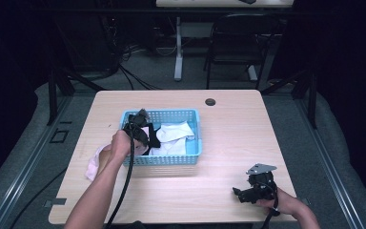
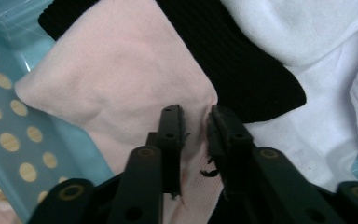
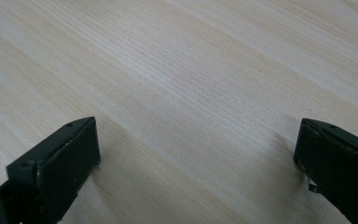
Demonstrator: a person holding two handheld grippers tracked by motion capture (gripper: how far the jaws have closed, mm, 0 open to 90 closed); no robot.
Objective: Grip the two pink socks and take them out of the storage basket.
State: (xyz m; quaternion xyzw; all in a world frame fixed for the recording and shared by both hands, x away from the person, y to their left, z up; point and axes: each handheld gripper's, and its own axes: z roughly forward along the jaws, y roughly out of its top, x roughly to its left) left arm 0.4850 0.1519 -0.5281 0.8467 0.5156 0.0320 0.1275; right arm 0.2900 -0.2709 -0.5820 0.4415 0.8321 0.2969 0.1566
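Observation:
A light blue perforated basket [image 1: 171,159] sits mid-table and holds clothes: a pale pink cloth [image 2: 116,74], a black knit cloth [image 2: 247,70] and white cloths [image 1: 176,136]. My left gripper [image 1: 142,133] reaches into the basket's left end. In the left gripper view its jaws stand close together, pinching a fold of the pink cloth at its edge [image 2: 196,126]. My right gripper [image 1: 242,193] rests low over the bare table near the front right, with its jaws wide apart [image 3: 196,154] and nothing between them.
Another pale pink cloth [image 1: 94,163] lies on the table just outside the basket's left side. A round cable hole [image 1: 210,102] sits near the table's far edge. A chair [image 1: 238,43] and a desk leg [image 1: 178,52] stand beyond the table.

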